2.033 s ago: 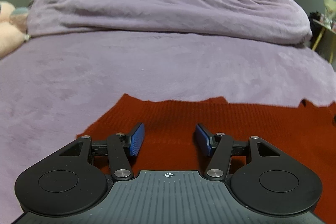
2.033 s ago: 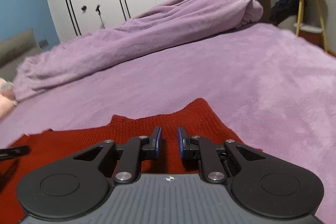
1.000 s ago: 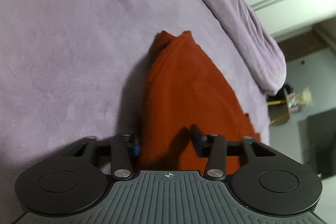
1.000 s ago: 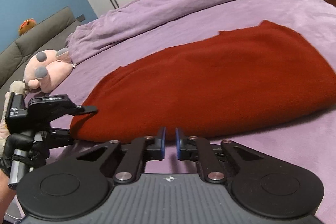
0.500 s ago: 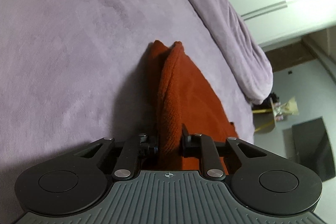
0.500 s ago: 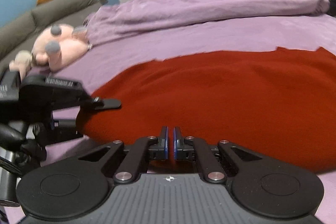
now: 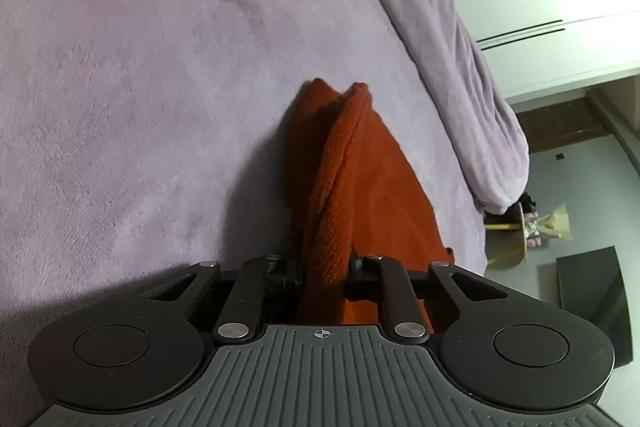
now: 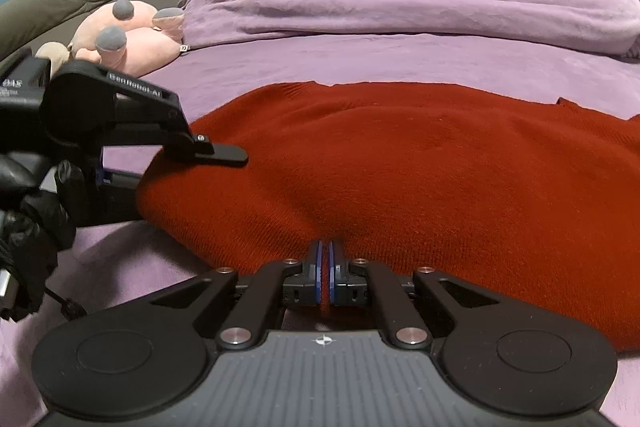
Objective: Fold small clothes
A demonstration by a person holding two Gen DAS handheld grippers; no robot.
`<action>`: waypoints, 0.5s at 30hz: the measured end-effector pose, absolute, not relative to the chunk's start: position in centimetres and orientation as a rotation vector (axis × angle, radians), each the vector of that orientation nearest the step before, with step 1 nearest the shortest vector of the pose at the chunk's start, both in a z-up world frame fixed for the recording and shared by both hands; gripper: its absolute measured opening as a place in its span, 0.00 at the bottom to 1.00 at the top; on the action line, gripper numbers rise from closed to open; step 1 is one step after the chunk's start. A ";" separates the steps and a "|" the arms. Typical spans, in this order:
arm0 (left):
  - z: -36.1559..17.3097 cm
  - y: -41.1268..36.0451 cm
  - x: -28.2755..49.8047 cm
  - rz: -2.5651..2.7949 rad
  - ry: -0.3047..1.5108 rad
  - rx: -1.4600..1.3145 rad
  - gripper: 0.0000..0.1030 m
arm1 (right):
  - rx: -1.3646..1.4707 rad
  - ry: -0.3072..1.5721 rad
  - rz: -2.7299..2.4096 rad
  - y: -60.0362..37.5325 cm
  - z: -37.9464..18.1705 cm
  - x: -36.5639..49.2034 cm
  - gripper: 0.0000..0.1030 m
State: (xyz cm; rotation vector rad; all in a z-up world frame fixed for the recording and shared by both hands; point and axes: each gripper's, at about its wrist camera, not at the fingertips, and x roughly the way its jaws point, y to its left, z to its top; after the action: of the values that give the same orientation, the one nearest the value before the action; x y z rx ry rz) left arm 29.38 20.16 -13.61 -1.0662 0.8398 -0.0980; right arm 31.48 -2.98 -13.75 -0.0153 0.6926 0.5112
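knit: a red knit (image 8: 420, 167) lies spread on the bed (image 8: 360, 67), filling the middle and right of the right wrist view; in the left wrist view it runs as a raised ridge (image 7: 340, 179) up the centre of the frame.
left tool: the left tool (image 7: 325, 269) has just been closing and now pinches a thick bunched fold of the knit's edge, cloth bulging between its jaws.
right tool: the right tool (image 8: 325, 277) is all but closed, with a thin red sliver of the near hem clamped between its blue pads.
handling: soft, limp and light by the look of it; it will sag and drape between the two holds, not keep a shape. The ribbed weave looks grippy rather than slick, and nothing about it seems fragile, though a hard pull could stretch it.
where to hold: the hem and corners, as both tools do now; a thin pinch like the right one may slip out if tugged.
edges: the far edge (image 8: 400, 86) runs straight across the centre; a notch (image 8: 560, 103) shows at right.
open room: bare bed beyond the knit up to the heaped blanket (image 8: 400, 7); a plush toy (image 8: 132, 43) sits upper left, well apart.
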 end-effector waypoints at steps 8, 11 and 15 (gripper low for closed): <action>-7.4 16.2 29.8 -0.115 0.801 -0.782 0.17 | 0.107 0.674 0.468 -7.7 -11.0 30.9 0.00; -4.6 13.0 30.2 -0.153 0.786 -0.664 0.17 | 0.205 0.643 0.383 -11.7 -10.2 29.9 0.00; -2.8 7.1 30.7 -0.228 0.773 -0.517 0.17 | 0.298 0.637 0.277 -16.4 -10.3 29.0 0.00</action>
State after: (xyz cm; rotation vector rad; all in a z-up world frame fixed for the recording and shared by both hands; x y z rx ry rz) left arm 30.73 7.12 -2.83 -0.5170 0.7733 -0.2282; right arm 28.99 -16.43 -10.33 0.2981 0.6370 0.2767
